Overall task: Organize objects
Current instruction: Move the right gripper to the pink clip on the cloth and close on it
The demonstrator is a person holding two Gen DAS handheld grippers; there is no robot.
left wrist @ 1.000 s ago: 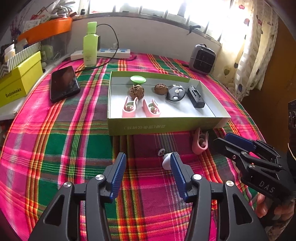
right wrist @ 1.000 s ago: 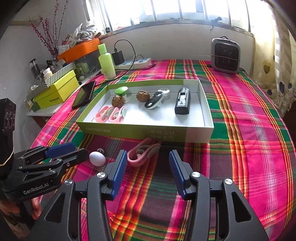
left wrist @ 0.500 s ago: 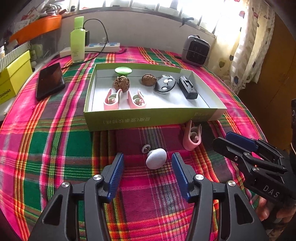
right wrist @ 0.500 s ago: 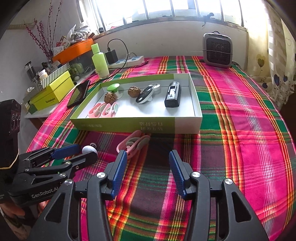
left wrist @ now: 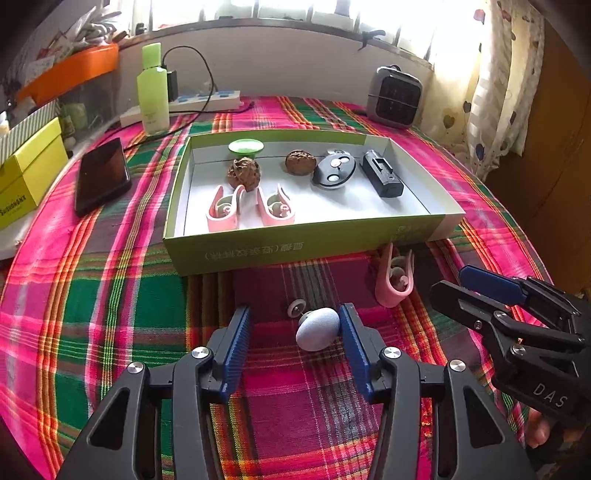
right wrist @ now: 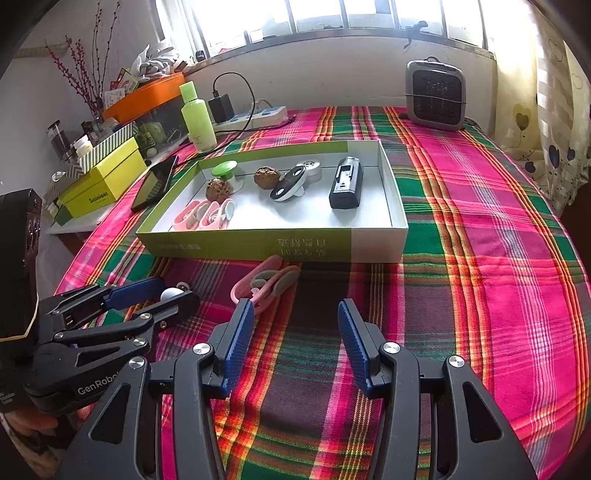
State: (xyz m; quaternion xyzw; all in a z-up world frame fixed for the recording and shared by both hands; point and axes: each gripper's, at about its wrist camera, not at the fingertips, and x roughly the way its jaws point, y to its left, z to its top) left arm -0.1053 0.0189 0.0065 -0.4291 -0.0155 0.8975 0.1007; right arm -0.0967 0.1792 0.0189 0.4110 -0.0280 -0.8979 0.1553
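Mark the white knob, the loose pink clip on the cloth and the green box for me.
white knob [left wrist: 318, 328], left wrist view, on its rounded head.
loose pink clip [left wrist: 393, 284], left wrist view, on its body.
green box [right wrist: 229, 248], right wrist view, on its front wall.

Daylight floods through a barred window [right wrist: 332, 22] at twelve o'clock above a white wall [right wrist: 314, 74]; a heart-print curtain [right wrist: 554, 122] hangs at two o'clock beside the plaid-covered surface [right wrist: 480, 221].

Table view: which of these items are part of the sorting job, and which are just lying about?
Job items:
- white knob, between the left gripper fingers, which have just been closing
- pink clip outside the box
- green box holding two pink clips, walnuts, key fob

Lying about:
- phone
- green bottle
- power strip
- heater
- yellow box
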